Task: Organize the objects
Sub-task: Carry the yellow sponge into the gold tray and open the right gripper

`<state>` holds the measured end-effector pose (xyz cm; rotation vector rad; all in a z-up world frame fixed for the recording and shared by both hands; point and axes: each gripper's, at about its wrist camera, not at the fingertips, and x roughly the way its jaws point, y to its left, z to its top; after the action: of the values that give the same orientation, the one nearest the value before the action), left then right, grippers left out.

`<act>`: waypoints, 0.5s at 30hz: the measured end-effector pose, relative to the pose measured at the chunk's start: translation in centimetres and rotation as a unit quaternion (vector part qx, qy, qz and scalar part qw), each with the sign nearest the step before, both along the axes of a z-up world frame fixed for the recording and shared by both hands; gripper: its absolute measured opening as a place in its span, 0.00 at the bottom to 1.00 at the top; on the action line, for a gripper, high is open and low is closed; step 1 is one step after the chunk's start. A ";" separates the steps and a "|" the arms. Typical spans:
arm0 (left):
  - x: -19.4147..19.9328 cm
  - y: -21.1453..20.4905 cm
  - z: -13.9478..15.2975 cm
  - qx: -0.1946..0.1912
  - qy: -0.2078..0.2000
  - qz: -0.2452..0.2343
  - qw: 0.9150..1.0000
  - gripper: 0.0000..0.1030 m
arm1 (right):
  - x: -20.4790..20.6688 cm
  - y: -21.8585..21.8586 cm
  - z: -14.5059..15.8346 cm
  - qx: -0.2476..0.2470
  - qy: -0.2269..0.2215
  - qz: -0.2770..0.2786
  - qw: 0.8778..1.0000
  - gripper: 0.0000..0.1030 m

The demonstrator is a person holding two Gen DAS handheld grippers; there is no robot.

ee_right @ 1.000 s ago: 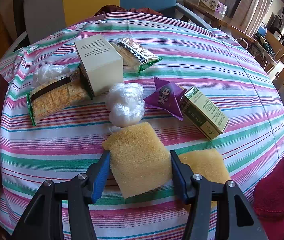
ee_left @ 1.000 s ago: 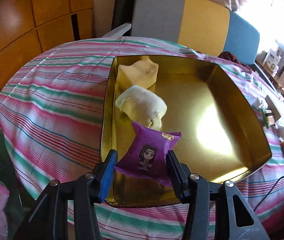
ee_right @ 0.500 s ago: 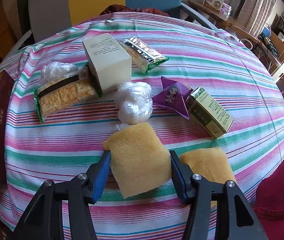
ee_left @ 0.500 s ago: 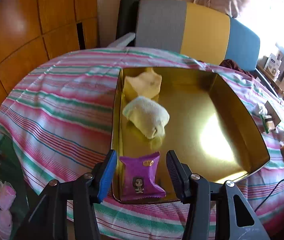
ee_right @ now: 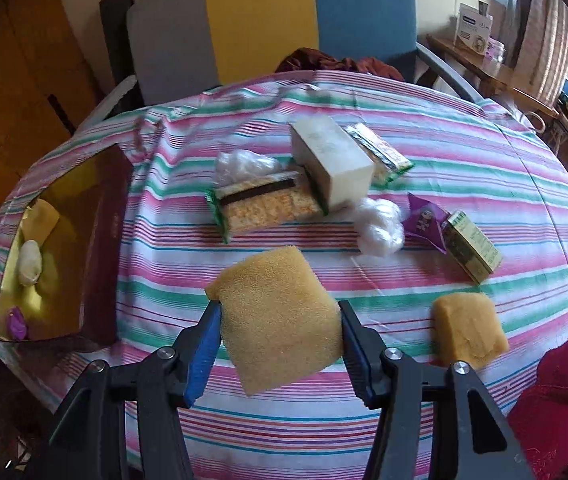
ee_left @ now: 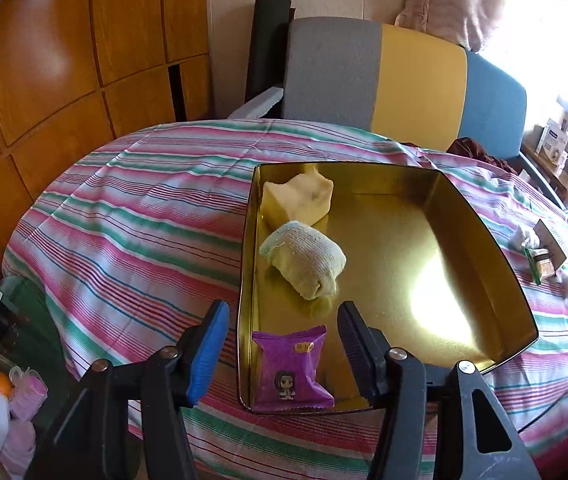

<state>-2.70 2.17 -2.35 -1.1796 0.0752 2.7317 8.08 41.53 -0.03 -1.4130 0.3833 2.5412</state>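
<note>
While the left gripper (ee_left: 283,344) is held with its jaws spread wide and nothing between them, a purple packet (ee_left: 289,368) is seen lying flat in the near left corner of the gold tin (ee_left: 479,240), just beyond the fingertips and apart from them. A small cartoon figure and a yellow label are printed on the packet's glossy face, and its ends are crimped. Farther into the tin, along the left wall, a rolled pale cloth (ee_left: 303,258) with a ribbed weave is placed, and beyond it a cream-yellow block (ee_left: 297,198) is set in the far left corner. The rest of the tin's floor is bare and glares with reflected light. The tin is set on a striped tablecloth (ee_left: 136,216).

The right gripper (ee_right: 278,334) is closed on a sponge (ee_right: 278,318), a thick, coarse, orange-yellow slab pinched at both sides and tilted above the cloth. A second sponge (ee_right: 468,328), smaller and rounder, is seen near right. Farther off, a cracker pack (ee_right: 262,206), a white box (ee_right: 331,162), a clear wrap ball (ee_right: 379,222), another purple packet (ee_right: 423,218) and a green carton (ee_right: 472,246) are grouped together. The tin is seen far left in this view, well apart from the group.
</note>
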 end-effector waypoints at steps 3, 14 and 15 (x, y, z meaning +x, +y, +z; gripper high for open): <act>0.1 -0.1 0.0 0.003 0.000 0.003 1.000 0.56 | -1.8 -3.8 1.6 -0.005 0.020 0.049 0.999 0.55; -0.4 -3.6 0.3 0.022 0.008 0.054 0.998 0.58 | -9.9 -18.9 1.4 -0.052 0.014 0.214 0.975 0.55; -0.5 -4.1 0.3 0.022 0.008 0.059 0.998 0.58 | -10.6 -20.1 0.6 -0.057 0.004 0.222 0.973 0.55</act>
<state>-3.19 -1.93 -2.06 -1.1859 -0.0556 2.8290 -2.50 21.39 0.60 -1.6932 0.2378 2.9139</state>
